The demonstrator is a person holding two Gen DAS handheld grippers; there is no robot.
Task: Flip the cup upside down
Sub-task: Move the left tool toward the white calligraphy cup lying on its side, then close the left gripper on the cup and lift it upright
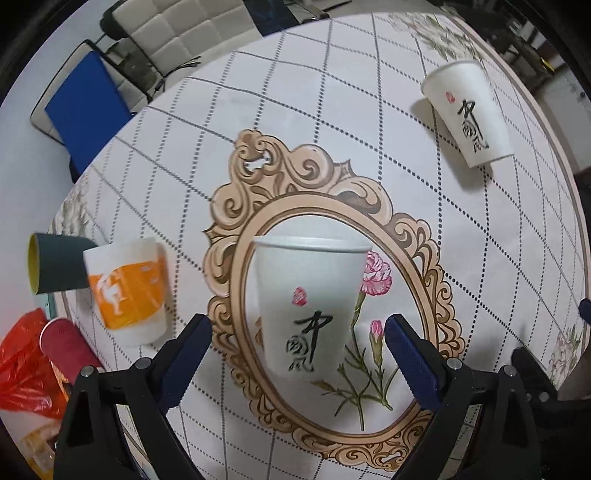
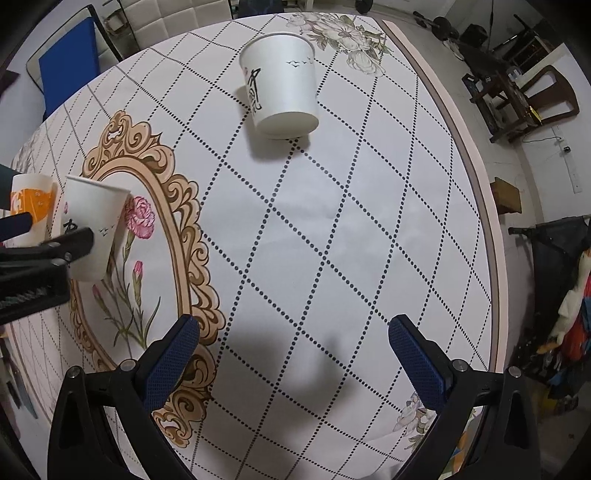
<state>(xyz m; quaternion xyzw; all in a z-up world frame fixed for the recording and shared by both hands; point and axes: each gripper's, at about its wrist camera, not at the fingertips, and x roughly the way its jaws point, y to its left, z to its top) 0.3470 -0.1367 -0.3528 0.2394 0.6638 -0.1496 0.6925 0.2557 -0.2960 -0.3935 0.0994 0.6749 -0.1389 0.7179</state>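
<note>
Two white cups, one orange-banded cup.

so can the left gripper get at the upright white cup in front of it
Probably yes. The left gripper is open, its fingers either side of the upright white cup, with only bare tablecloth between. The orange cup stands off to the side, out of the way.

A home dining room: floral tablecloth, padded chair, clutter along the wall.

bare tablecloth ahead of right tongs, orange cup crowding white cup
</note>
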